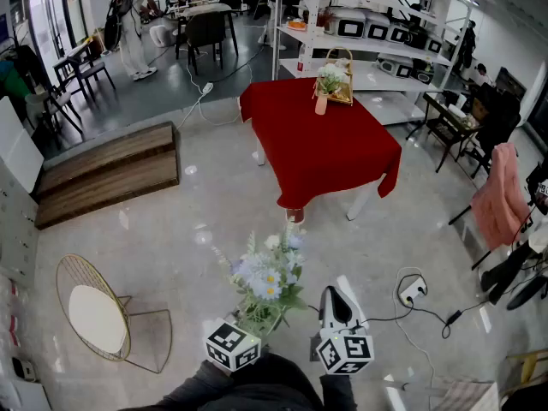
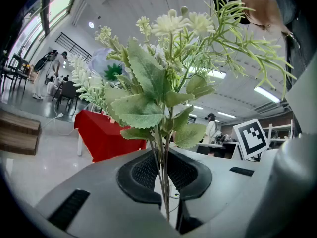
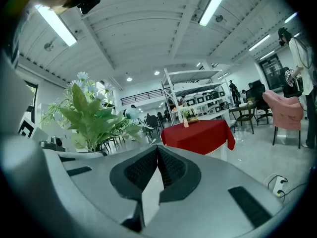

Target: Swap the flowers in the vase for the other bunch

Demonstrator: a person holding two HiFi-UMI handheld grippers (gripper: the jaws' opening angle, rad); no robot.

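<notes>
Red cloth covers the counter [image 1: 321, 144], and the coming move turns on it. The vase [image 1: 321, 104] stands near the counter's far edge, just beside a basket [image 1: 345, 91] (touching or not, I cannot tell), with the flowers [image 1: 330, 77] upright in it.

From the counter, both my claws lie well back on its near side, with bare floor [image 1: 214, 204] between. My left claw [image 2: 163, 170] is clamped on the thin stems of the bunch [image 1: 267, 281]. Those stems run straight up out of the jaws, with leaves and pale blooms fanning above. My right claw [image 3: 157, 155] is closed, pad against pad, with nothing between. Neither claw is much nearer the counter than the other, though the empty right one looks the likelier to lift the flowers out first.

I judge the swap not yet begun, since the vase is full and the bunch is far from it.

The floor is pale, glossy and hard. A low wooden platform [image 1: 107, 174] lies left of the counter and shelves [image 1: 377, 32] stand behind it. A socket and cable [image 1: 413, 294] trail on the floor on the counter's near side, to the right (worth stepping round).
</notes>
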